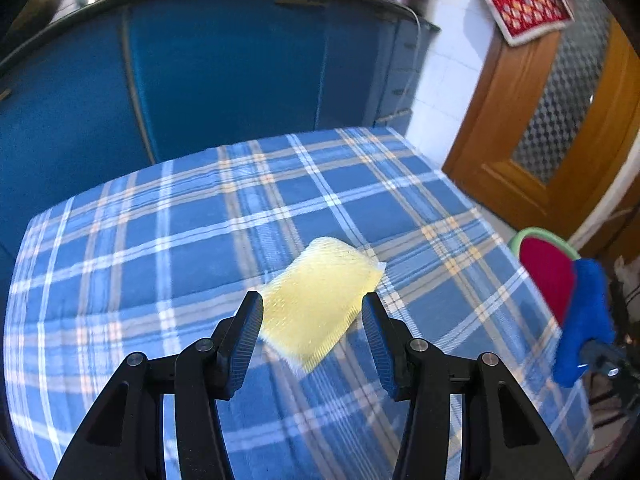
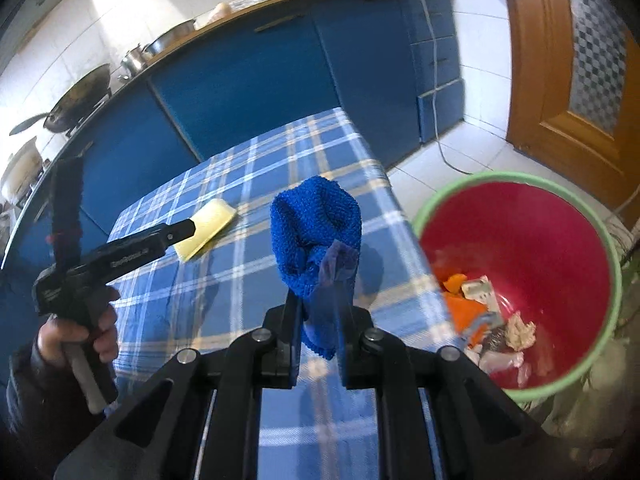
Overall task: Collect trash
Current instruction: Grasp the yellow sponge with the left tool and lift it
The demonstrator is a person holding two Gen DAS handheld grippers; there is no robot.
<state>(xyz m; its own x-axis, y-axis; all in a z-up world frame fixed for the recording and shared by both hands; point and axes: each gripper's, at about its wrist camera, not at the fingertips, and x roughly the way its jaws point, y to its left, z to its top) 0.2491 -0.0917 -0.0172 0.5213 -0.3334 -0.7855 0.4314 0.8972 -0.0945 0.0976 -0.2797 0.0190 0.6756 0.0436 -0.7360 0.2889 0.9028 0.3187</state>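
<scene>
A yellow sponge [image 1: 320,292] sits between the pads of my left gripper [image 1: 312,300], which is shut on it just above the blue plaid tablecloth [image 1: 160,240]. The right wrist view shows that left gripper [image 2: 188,229] from the side, with the sponge [image 2: 210,224] at its tip and a hand [image 2: 80,332] on its handle. My right gripper [image 2: 320,300] is shut on a bunched blue knitted cloth [image 2: 316,224], held up over the table's right edge. Beside that edge stands a red bin with a green rim [image 2: 532,240], with scraps of trash [image 2: 480,312] at its bottom.
Blue kitchen cabinets [image 1: 224,72] run behind the table, with pans and bowls [image 2: 80,96] on the counter. A wooden door [image 1: 560,120] stands at the right. A white cable [image 2: 434,80] hangs down to the tiled floor. The bin [image 1: 544,272] and blue cloth [image 1: 588,320] show at the right in the left wrist view.
</scene>
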